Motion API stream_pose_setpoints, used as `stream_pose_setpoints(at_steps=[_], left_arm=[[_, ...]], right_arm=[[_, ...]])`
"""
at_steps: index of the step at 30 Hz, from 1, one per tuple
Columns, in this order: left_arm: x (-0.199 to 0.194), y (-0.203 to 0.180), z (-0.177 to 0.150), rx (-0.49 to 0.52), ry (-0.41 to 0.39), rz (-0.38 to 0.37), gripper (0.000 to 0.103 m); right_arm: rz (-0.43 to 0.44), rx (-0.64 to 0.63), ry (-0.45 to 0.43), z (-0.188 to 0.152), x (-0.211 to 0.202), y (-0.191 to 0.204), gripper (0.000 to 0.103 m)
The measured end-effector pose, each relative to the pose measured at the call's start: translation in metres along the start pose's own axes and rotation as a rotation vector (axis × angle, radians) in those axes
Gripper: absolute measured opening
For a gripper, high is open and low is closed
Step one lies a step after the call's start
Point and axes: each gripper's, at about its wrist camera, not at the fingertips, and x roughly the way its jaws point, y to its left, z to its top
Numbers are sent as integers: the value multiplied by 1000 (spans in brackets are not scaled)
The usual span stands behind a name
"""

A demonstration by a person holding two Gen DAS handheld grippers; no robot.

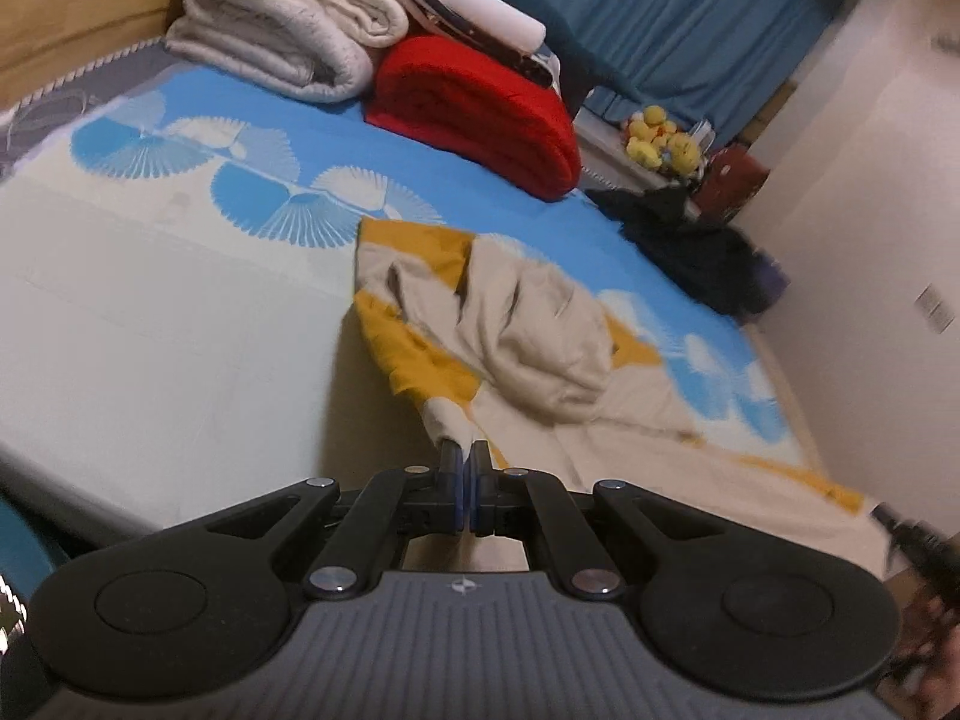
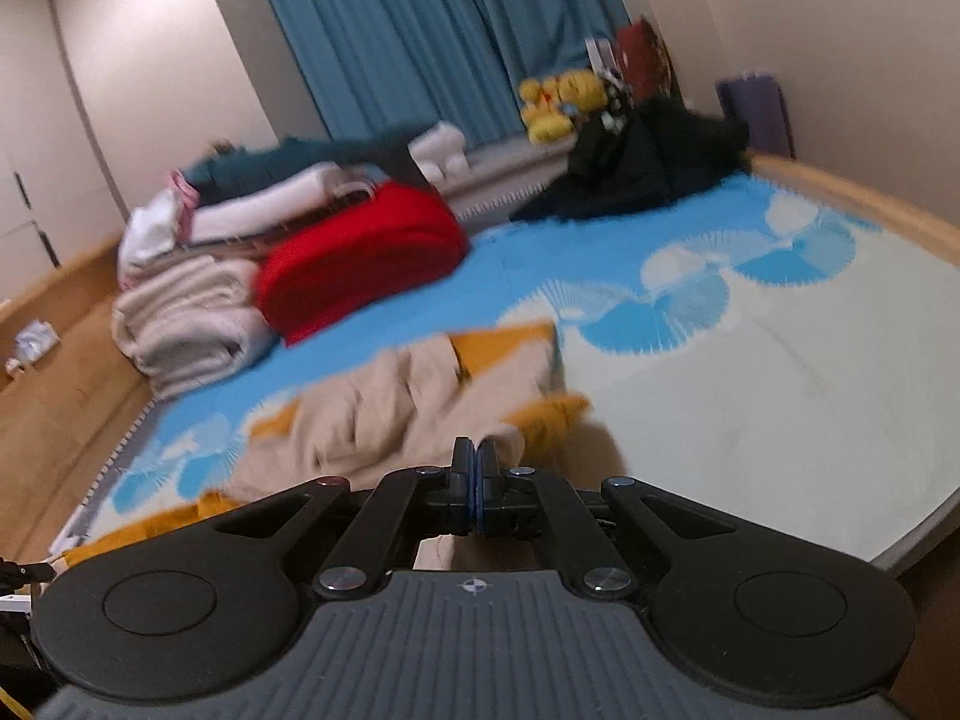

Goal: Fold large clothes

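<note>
A beige and mustard-yellow garment [image 1: 516, 324] lies crumpled on the blue-and-white patterned bed sheet [image 1: 180, 276]. My left gripper [image 1: 465, 450] is shut on a beige edge of that garment, which stretches taut up to the fingertips above the bed. In the right wrist view the same garment [image 2: 414, 396] spreads in front of my right gripper [image 2: 475, 449], whose jaws are pressed together on a beige fold that rises to them. The garment's far part still rests on the sheet [image 2: 780, 372]. The right wrist view is blurred.
A rolled red blanket [image 1: 480, 120] and folded cream blankets [image 1: 282, 24] are stacked at the bed's far side. Dark clothes [image 1: 690, 234] lie heaped near yellow plush toys [image 1: 660, 141]. Blue curtains [image 2: 390, 36] hang behind. A wooden bed frame [image 2: 870, 198] borders the mattress.
</note>
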Motion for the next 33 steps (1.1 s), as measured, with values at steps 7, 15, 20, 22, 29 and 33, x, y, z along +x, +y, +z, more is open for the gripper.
stream_pose_setpoints(at_steps=[7, 15, 20, 22, 29, 33], left_arm=[[-36, 19, 12, -102, -45, -81, 1], [131, 85, 78, -296, 44, -54, 3], [203, 121, 104, -450, 48, 11, 26], [200, 127, 103, -445, -13, 45, 31], [203, 119, 97, -300, 8, 206, 31], [224, 117, 84, -237, 59, 221, 31]], right_arm=[[43, 107, -105, 12, -76, -9, 0], [-49, 196, -39, 36, 41, -40, 0], [-195, 261, -16, 54, 149, -49, 7], [-202, 295, -26, 62, 172, -56, 7], [-191, 163, 20, 30, 202, -74, 11], [-176, 190, 92, 20, 222, -87, 19]])
